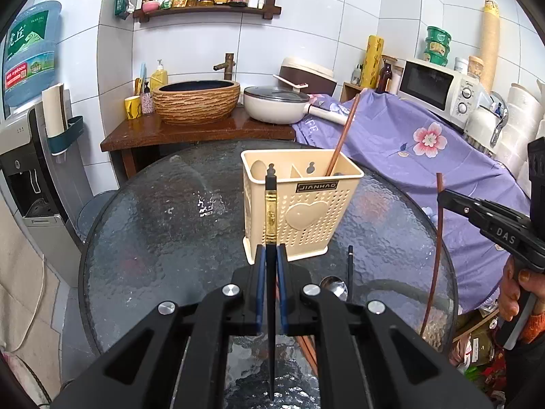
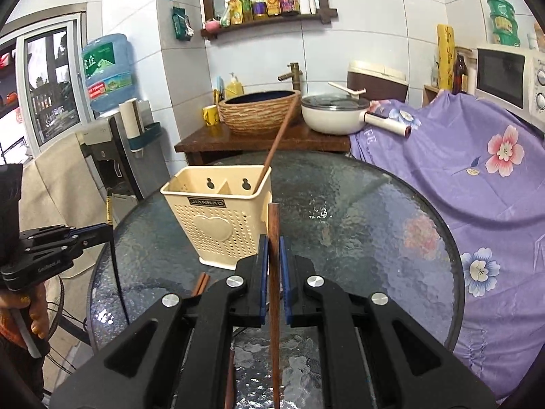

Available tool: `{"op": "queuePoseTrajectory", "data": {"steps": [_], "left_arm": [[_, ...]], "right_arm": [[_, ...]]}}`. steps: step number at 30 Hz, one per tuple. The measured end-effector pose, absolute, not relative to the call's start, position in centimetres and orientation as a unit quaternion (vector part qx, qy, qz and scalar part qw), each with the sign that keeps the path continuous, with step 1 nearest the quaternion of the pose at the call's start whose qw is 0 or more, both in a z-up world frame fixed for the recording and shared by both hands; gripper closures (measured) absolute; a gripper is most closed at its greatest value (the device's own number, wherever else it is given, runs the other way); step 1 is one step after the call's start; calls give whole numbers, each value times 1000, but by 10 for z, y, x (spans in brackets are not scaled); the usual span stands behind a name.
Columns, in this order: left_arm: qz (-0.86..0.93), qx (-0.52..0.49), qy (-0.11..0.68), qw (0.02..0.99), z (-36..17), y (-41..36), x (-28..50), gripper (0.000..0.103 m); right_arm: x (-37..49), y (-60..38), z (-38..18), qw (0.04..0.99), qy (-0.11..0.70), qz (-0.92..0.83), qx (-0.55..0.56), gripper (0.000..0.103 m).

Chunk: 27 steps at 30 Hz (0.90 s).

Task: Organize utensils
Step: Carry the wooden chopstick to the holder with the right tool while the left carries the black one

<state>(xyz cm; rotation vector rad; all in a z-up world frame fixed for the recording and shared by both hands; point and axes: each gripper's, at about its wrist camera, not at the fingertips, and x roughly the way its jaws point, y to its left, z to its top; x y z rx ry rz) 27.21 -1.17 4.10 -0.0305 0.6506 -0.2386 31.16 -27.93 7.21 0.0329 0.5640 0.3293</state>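
On your left, your left gripper [image 1: 271, 259] has its blue pads pinched tight on a black chopstick [image 1: 270, 225] with a gold band near the top, held close to upright with its lower end hanging below the pads. Keep that squeeze steady, because a thin stick can pivot between flat pads if you relax at all. Ahead of it the cream utensil holder [image 1: 303, 204] stands near the middle of the round glass table [image 1: 163, 225]; a divider splits it into compartments, and one brown chopstick [image 1: 342, 136] already leans out of the right-hand one. I would judge the black stick belongs in a compartment of its own kind, so carry its lower tip clear above the rim before you lower it, then let it slide down rather than dropping it. A metal spoon [image 1: 335, 288] and a dark thin utensil [image 1: 349, 266] lie on the glass just right of your gripper, and more brown sticks [image 2: 201, 283] lie near the holder's base; they are left for later passes. Further right, your right gripper [image 2: 273, 262] is likewise clamped on a brown chopstick [image 2: 273, 231], upright, just beside the holder's right corner. Bring this one over the right compartment next to its mate, and go in one hand at a time so the two grippers do not crowd the narrow opening or tip the light plastic holder.
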Motion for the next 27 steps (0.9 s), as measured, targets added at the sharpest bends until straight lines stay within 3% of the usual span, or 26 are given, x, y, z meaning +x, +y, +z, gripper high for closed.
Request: {"op": "queuePoseTrajectory", "data": {"steps": [27], "left_arm": [[-121,-17,286,951,75,-10,269,96]], "right_arm": [[294,-269,121,956,228,184,3,96]]}}
